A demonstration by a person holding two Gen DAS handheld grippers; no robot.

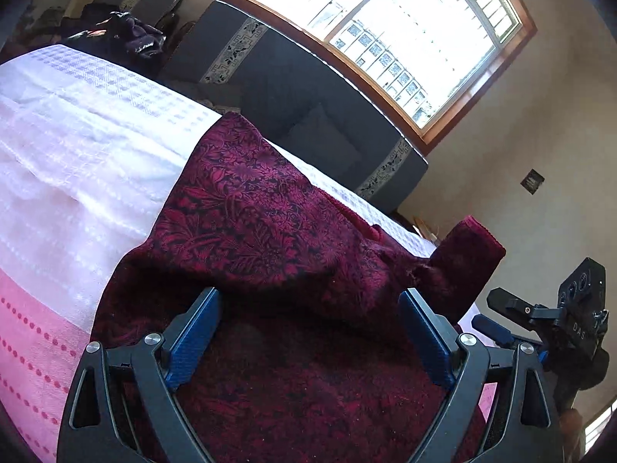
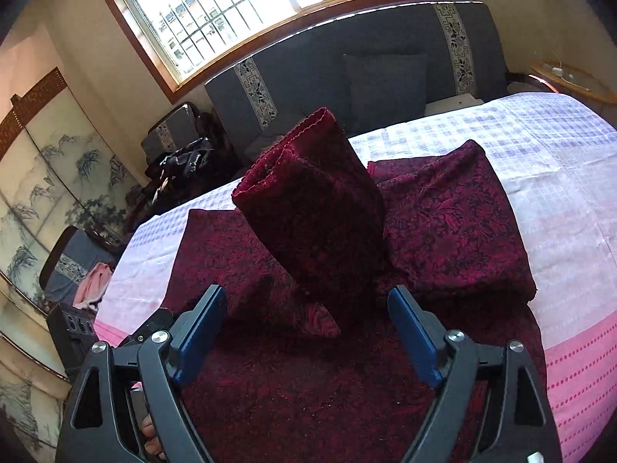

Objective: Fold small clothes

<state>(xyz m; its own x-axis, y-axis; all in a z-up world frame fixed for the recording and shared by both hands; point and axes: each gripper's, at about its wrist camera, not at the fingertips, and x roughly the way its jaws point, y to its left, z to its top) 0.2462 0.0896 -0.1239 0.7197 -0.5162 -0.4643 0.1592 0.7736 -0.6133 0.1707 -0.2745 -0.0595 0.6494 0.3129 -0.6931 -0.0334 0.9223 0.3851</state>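
Observation:
A dark red floral-patterned garment [image 1: 246, 212] lies spread on the bed, also seen in the right wrist view [image 2: 451, 223]. One part of it, a sleeve or leg with a scalloped hem [image 2: 320, 200], stands up from the middle; in the left wrist view it rises at the right [image 1: 468, 254]. My left gripper [image 1: 310, 324] is open just above the near edge of the cloth, holding nothing. My right gripper [image 2: 306, 320] is open too, over the cloth in front of the raised part. The right gripper's body shows in the left wrist view [image 1: 555, 324].
The bed has a white and lilac checked cover [image 2: 540, 142] with a pink dotted band [image 2: 586, 370] at the near edge. A dark blue sofa [image 2: 385, 73] stands behind the bed under the window. A chair with dark clothes [image 2: 181, 162] stands at the left.

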